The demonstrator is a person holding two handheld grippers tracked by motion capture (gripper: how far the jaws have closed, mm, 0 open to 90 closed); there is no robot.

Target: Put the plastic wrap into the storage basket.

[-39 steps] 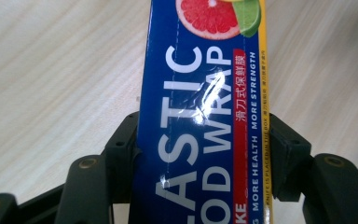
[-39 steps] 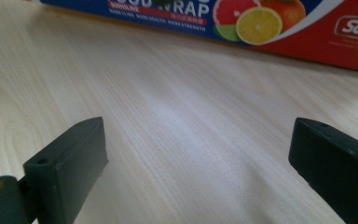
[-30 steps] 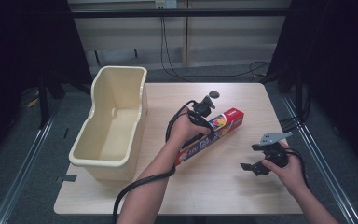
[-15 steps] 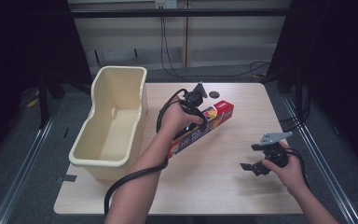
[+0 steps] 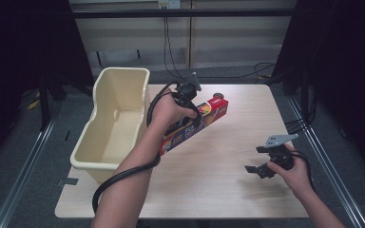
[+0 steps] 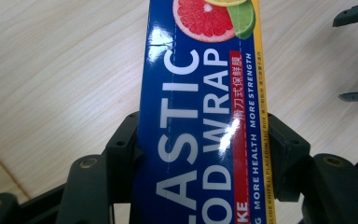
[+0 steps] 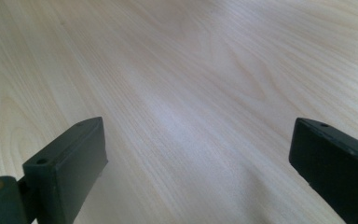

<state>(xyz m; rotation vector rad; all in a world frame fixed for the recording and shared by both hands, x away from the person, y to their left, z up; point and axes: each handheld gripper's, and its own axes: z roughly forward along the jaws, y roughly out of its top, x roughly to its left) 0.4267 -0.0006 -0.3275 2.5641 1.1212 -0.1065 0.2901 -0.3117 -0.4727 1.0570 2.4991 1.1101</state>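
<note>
The plastic food wrap box [image 5: 195,124] is gripped across its narrow width by the left hand-held gripper [image 5: 190,111], roughly at mid-length, so that the long carton is balanced rather than levered from one end. In the left gripper view the box [image 6: 200,116] is seen pressed between the two black jaws, one against each long side, with the printed face turned toward the camera; the jaws are closed firmly on it. In the high view the box is held tilted, its red end [image 5: 217,103] raised toward the far side and its lower end pointing at the near left, close beside the cream plastic bin [image 5: 105,156]. It is judged to be lifted clear of the wooden counter [image 5: 228,180], though whether the low end touches the surface cannot be told. The bin stands open at the left edge of the counter, with its long side toward the box, which suits it as a likely receptacle for the carton. The right hand-held gripper [image 5: 261,161] is kept low near the right front of the counter, well apart from the box; its jaws [image 7: 186,177] are spread wide with nothing between them, apparently held out of the way while the left one does the carrying.
</note>
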